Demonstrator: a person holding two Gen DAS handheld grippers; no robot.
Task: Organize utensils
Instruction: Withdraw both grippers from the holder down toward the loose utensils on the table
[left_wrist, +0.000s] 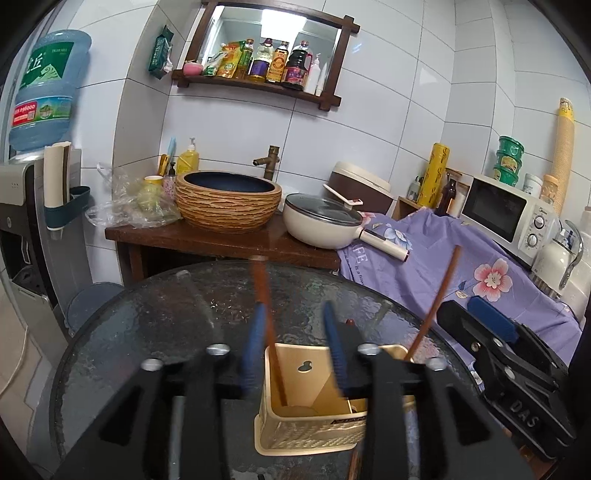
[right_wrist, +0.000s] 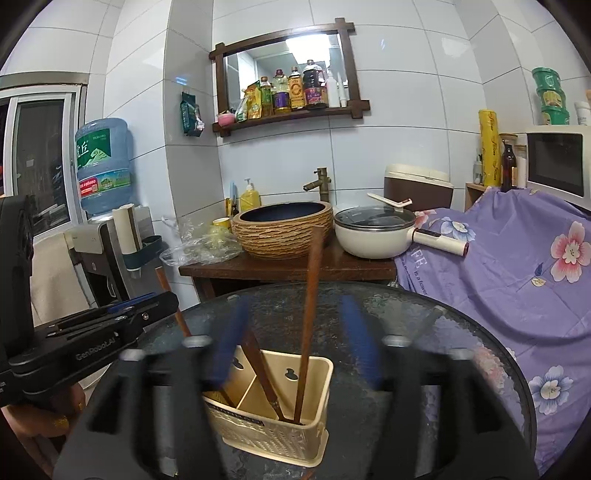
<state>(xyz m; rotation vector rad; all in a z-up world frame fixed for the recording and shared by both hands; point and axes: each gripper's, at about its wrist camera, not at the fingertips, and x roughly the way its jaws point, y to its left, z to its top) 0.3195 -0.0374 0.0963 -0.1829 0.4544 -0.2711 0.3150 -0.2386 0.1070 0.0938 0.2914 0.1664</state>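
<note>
Both tongs, left (left_wrist: 293, 347) and right (right_wrist: 295, 343), hover apart, empty, over beige utensil caddy (right_wrist: 273, 417) on round glass counter (right_wrist: 461, 332). Wooden chopsticks (right_wrist: 308, 317) lean loosely in compartments. Risk: tongs clip chopstick, tipping light caddy on slick glass.

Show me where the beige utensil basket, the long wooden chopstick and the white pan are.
beige utensil basket (right_wrist: 310, 439), right wrist view, front wall.
long wooden chopstick (right_wrist: 310, 295), right wrist view, mid-shaft.
white pan (right_wrist: 369, 240), right wrist view, side wall.
</note>
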